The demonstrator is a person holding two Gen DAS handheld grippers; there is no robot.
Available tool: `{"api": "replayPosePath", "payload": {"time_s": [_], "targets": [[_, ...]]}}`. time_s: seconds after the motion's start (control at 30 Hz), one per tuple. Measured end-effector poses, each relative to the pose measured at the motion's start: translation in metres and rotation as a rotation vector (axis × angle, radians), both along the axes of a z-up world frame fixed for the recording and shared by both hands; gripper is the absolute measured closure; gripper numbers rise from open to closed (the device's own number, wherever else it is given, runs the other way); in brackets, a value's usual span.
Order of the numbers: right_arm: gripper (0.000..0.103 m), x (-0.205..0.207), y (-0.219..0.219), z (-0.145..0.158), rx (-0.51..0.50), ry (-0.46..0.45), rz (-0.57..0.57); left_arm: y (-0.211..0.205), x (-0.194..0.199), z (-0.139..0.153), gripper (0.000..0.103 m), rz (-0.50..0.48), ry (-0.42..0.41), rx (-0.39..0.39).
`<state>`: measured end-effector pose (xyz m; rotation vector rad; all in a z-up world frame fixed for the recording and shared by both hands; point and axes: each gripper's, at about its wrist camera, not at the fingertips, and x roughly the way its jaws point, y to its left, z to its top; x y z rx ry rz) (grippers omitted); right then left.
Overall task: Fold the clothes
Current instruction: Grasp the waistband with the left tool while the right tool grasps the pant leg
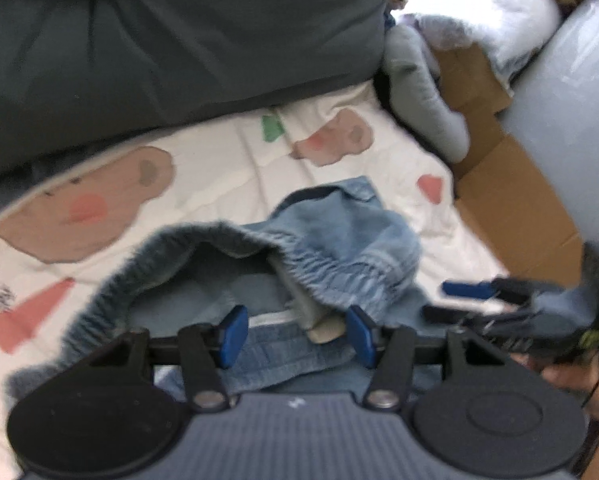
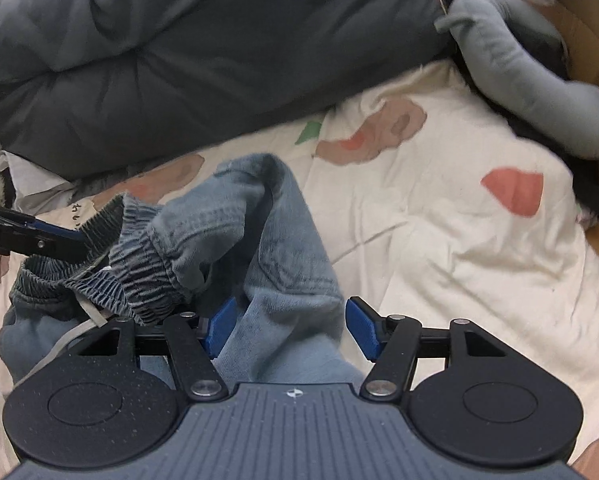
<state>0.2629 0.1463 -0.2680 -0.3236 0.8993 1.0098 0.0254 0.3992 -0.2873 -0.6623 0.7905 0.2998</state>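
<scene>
Bed [image 2: 479, 280] covered in a cream quilt with pink and tan patches; wide bare stretch of it to the right and far side of the garment, room to spread cloth there. Far edge closed off by a dark grey duvet [image 2: 219, 64] bunched along the whole back. Far right corner holds a grey plush toy [image 2: 539, 80] lying against a cardboard box [image 1: 507, 200], which runs down the bed's right edge; a pale grey bin [image 1: 571, 120] stands over the box in the left wrist view. Left margin in the right wrist view shows crumpled light fabric, too blurred to name. Denim trousers [image 2: 267, 248] lie rumpled at the near centre of the bed, elastic waistband [image 1: 203, 240] gaping toward the left wrist camera, one leg humped up and trailing toward the far side. Left claw [image 1: 295, 334] spread wide, blue pads either side of the waistband's near edge, with denim and a pale tag between them, not pinched. Right claw [image 2: 287, 326] likewise spread, a fold of trouser leg lying between its blue fingers [image 2: 361, 326] and brushing the left pad; contact with the right pad not seen. In the left wrist view the right claw's tip shows at the right, just beside the garment's right edge.
</scene>
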Motion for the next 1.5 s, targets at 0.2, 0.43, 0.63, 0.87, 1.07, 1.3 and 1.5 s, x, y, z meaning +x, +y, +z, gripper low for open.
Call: {"api": "replayPosePath", "payload": {"time_s": [0.2,0.43,0.63,0.87,1.07,1.3,1.5], "targets": [[0.036,-0.014,0.005,-0.007,-0.030,0.033,0.020,-0.020,0.009,-0.014,0.042,-0.004,-0.055,-0.037],[0.092,-0.015,0.012,-0.016,-0.061,0.084,0.049,-0.025,0.025,-0.020,0.048,0.021,-0.136,-0.028],[0.100,-0.004,0.005,-0.013,-0.052,0.098,-0.004,-0.016,0.028,-0.012,0.089,0.022,-0.194,-0.011],[0.101,0.006,-0.005,-0.009,-0.061,0.083,-0.058,0.011,0.014,0.015,0.092,0.041,-0.243,0.057],[0.102,0.016,-0.019,-0.011,-0.096,0.078,-0.116,0.022,-0.002,0.031,0.093,0.029,-0.253,0.088],[0.102,0.022,-0.030,-0.007,-0.143,0.054,-0.122,0.015,-0.025,0.046,0.094,-0.028,-0.244,0.141],[0.102,0.027,-0.036,-0.007,-0.186,0.056,-0.148,0.004,-0.038,0.044,0.094,-0.108,-0.214,0.192]]}}
